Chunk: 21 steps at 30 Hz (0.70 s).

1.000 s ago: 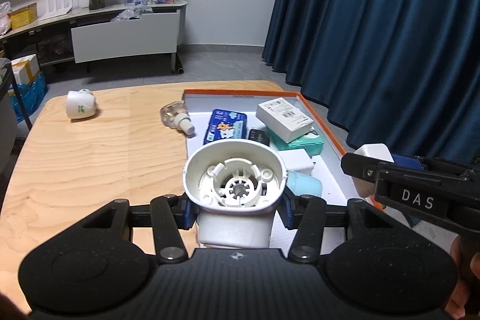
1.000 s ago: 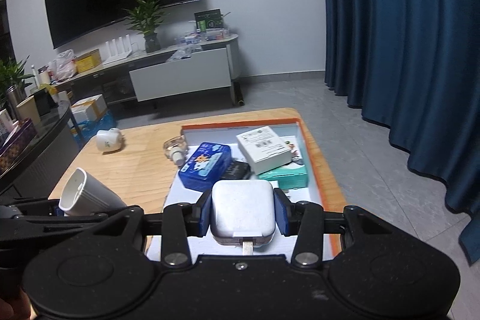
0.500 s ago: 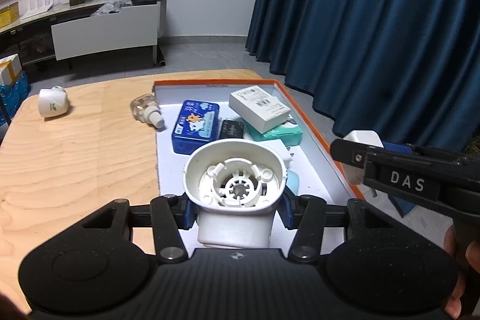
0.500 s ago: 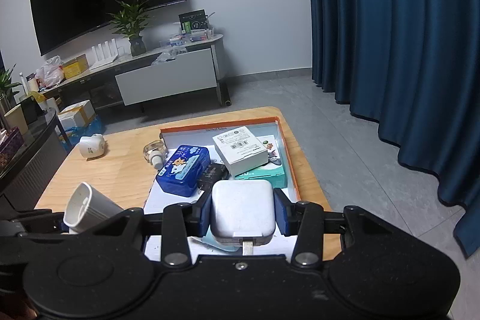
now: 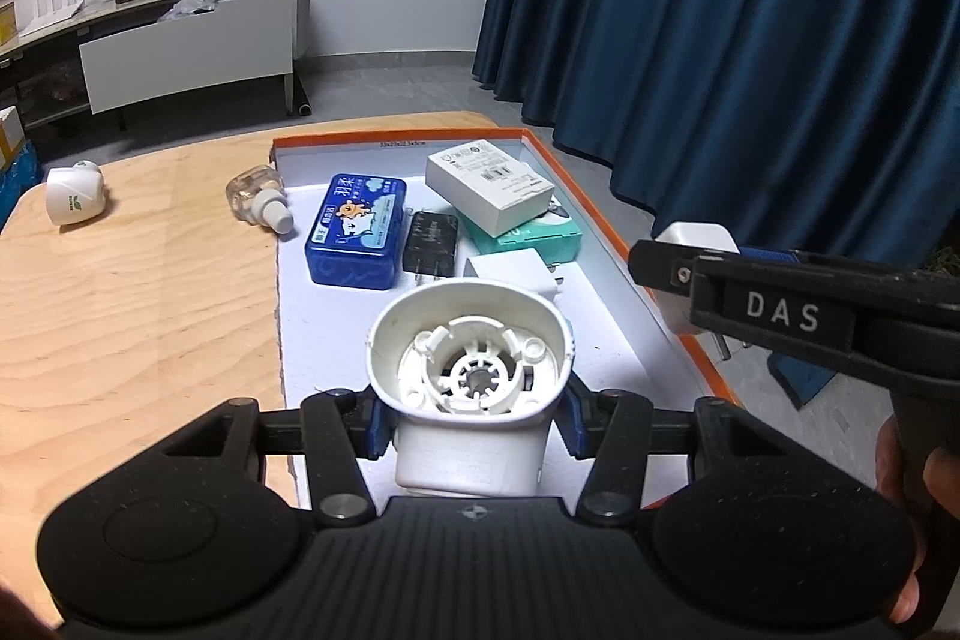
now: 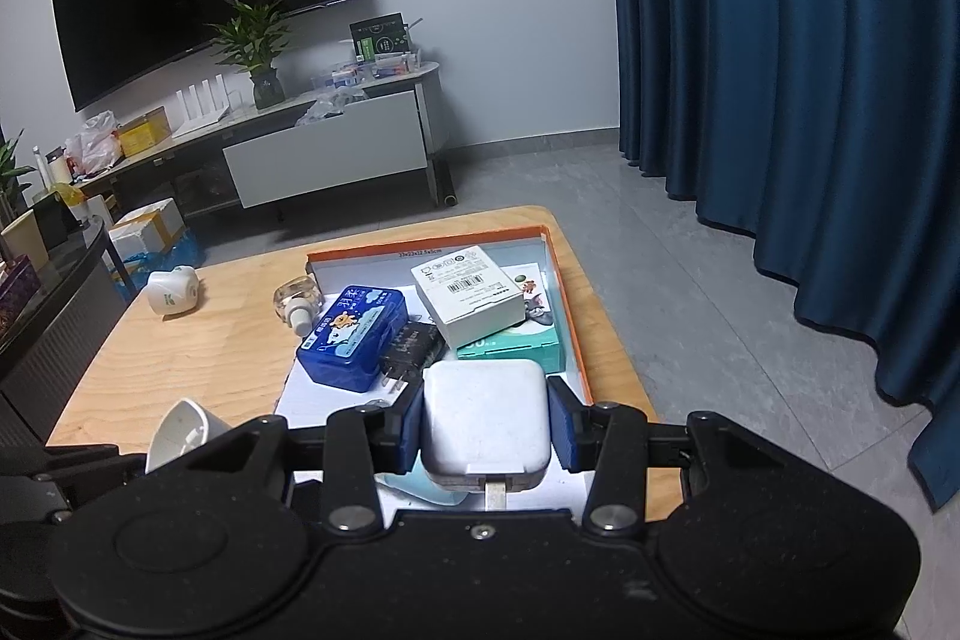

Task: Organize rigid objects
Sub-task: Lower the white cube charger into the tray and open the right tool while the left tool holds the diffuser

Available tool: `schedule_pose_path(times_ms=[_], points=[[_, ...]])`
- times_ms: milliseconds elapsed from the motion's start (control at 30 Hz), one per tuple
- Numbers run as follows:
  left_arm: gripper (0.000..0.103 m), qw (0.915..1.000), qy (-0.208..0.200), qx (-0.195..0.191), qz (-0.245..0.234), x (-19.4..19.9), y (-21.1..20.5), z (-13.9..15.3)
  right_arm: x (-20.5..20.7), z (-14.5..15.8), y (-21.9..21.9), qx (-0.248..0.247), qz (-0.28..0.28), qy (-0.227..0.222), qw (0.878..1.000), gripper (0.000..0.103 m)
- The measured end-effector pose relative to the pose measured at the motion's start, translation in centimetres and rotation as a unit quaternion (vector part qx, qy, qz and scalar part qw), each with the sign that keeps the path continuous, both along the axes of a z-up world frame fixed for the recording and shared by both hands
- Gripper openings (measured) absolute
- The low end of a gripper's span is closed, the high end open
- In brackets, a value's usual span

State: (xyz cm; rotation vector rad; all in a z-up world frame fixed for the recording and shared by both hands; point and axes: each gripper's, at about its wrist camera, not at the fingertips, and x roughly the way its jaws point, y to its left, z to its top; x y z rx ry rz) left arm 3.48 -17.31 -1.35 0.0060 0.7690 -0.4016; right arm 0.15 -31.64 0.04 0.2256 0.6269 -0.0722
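The left gripper (image 5: 471,415) clamps a white plastic housing (image 5: 469,367) (hollow end facing up and away) above the near end of the orange-rimmed tray (image 5: 606,226). In the tray lie a blue tin (image 5: 358,236), a black adapter (image 5: 431,244), a white box (image 5: 489,187) atop a teal box (image 5: 540,237), and a white plug (image 5: 510,274). At right, the right gripper (image 5: 678,274) pinches a white charger (image 5: 696,280) over the tray's rim.

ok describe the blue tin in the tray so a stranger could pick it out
Find the orange-rimmed tray on the wooden table. Along its left side, beside a black charger, lies the blue tin. It is the only deep blue item there, with a cartoon picture on its lid.
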Motion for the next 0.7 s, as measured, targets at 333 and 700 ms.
schedule_pose_path(times_ms=[333,700], points=[[0.052,0.9999,0.006,0.004,-0.008,0.1,-0.7,-0.4,0.7,-0.7,-0.4,0.001,0.002,0.004,1.000,0.051],[0.052,0.9997,0.014,0.008,-0.018,0.2,-1.6,-0.9,2.1,-1.3,-0.9,0.000,0.007,0.012,1.000,0.051]])
